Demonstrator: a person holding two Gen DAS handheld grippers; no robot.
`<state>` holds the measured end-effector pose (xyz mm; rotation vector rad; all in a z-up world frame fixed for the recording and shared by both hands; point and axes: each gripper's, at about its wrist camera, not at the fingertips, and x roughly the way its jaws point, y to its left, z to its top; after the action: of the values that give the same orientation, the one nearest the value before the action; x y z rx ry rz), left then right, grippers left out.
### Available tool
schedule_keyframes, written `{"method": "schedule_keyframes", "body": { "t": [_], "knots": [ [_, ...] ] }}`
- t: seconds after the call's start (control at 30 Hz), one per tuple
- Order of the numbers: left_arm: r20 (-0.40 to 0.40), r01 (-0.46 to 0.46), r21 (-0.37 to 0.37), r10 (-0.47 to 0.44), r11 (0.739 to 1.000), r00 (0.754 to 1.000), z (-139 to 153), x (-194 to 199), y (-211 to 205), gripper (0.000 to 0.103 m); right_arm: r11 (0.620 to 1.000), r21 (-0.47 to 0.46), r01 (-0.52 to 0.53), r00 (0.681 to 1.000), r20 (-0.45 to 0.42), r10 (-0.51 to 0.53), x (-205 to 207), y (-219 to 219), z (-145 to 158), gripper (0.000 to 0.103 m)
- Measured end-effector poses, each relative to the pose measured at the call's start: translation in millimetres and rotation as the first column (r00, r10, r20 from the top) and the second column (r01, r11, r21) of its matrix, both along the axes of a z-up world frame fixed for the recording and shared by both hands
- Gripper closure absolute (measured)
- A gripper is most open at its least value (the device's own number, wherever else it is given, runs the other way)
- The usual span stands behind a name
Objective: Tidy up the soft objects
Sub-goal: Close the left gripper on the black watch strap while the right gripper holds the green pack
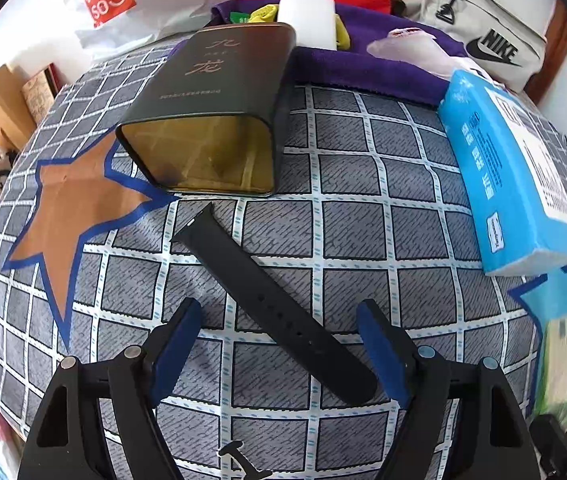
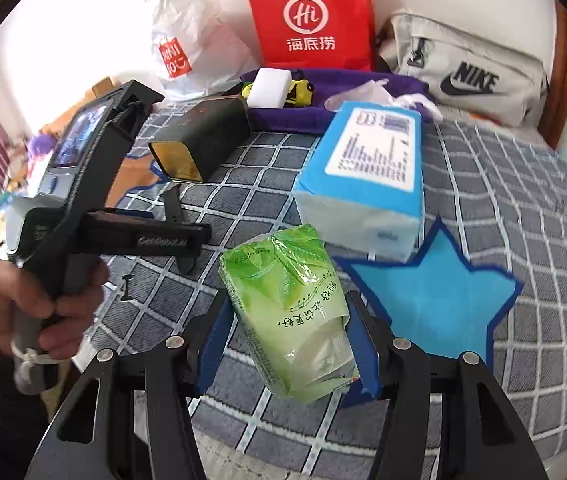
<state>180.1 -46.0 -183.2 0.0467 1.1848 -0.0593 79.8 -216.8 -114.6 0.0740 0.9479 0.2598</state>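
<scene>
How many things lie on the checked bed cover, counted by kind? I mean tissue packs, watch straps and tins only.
Tissue packs: 2, the blue tissue pack and the green tissue pack, which the right gripper holds
Watch straps: 1, the black watch strap
Tins: 1, the dark tin, lying on its side
Total: 4

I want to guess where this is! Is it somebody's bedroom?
Probably yes, a bedroom: things lie on a bed's checked star quilt, shopping bags and a grey pouch lean against the wall, curtains at left.
</scene>
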Motion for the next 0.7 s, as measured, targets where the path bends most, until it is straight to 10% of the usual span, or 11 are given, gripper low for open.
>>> {"method": "schedule_keyframes", "body": {
  "t": [0.6,0.7],
  "knots": [
    [0.012,0.006,0.002,-0.006,1.000,1.000,0.5,-22.6,45.3,0.026,0.995,0.061,0.078,0.997,-0.012,-0.077,-6.9,-26.3,-32.5,0.047],
    [0.037,0.036,0.012,-0.036,0.999,0.999,4.1,-17.5,30.9,0.048,0.995,0.061,0.073,0.997,-0.012,-0.072,-7.9,-26.4,-32.6,0.047]
  ]
}}
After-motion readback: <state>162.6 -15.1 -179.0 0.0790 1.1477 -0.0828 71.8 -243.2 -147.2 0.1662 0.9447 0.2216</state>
